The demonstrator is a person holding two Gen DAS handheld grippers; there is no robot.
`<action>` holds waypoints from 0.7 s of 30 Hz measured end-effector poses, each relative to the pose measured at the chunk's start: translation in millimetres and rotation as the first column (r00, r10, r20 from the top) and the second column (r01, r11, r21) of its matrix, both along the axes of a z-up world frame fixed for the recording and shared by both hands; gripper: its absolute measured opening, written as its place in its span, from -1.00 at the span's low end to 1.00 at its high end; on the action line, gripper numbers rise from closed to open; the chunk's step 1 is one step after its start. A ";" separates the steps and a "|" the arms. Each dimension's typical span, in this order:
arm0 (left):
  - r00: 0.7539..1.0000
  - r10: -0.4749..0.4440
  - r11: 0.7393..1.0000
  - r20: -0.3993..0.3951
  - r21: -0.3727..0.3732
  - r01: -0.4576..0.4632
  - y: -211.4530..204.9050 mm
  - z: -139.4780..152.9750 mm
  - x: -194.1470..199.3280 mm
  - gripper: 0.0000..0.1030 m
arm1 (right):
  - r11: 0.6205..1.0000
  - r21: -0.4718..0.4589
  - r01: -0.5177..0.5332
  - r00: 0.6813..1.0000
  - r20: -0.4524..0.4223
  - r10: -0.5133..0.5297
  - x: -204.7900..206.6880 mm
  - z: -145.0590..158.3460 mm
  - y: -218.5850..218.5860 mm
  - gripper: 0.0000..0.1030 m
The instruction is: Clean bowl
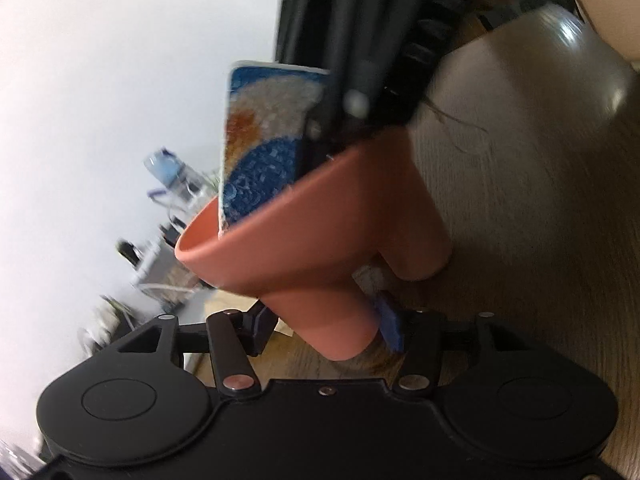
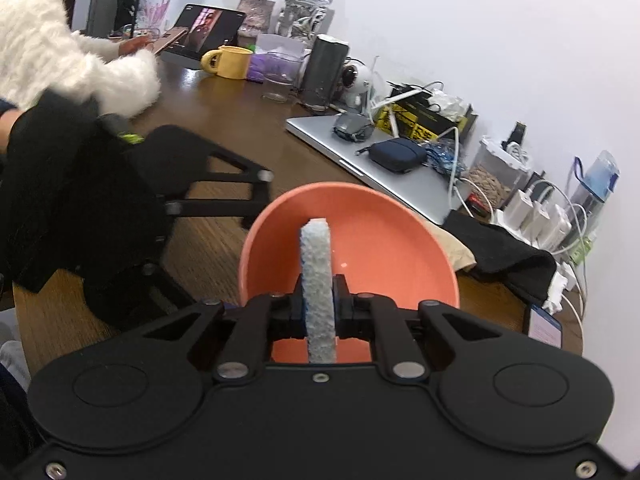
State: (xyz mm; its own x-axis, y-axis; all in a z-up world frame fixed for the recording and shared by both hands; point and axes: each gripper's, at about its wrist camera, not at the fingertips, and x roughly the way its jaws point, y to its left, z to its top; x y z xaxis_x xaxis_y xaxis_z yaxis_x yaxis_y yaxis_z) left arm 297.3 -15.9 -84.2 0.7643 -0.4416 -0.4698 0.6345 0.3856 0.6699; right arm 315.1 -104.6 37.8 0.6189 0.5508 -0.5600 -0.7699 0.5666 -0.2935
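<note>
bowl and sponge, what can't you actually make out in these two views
- Bowl floor, right wrist view: near part hidden behind the right gripper.
- Sponge tip, left wrist view: behind the rim, contact unclear.
- Left gripper pads: bowl's legs cover them, grip unclear.
- Shelf clutter, left wrist view: blurred.

right gripper point(image 2: 319, 312): jaws nearly together, pads clamped flat on both faces of the sponge point(image 2: 316, 280), which stands on edge between them; unit angled down into the bowl point(image 2: 384, 248). left gripper point(image 1: 328, 320): jaws part open, the bowl's footed base sits between them, blue pad point(image 1: 390, 326) against one side, far-side contact hidden so can't confirm a firm pinch. Its black linkage shows at left in the right wrist view.
</note>
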 end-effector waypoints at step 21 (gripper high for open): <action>0.939 -0.030 0.948 -0.343 -0.308 -0.082 17.2 9.0 47.5 0.12 | 0.996 0.083 0.043 0.997 -0.071 -0.037 14.4 -7.7 -12.2 -0.72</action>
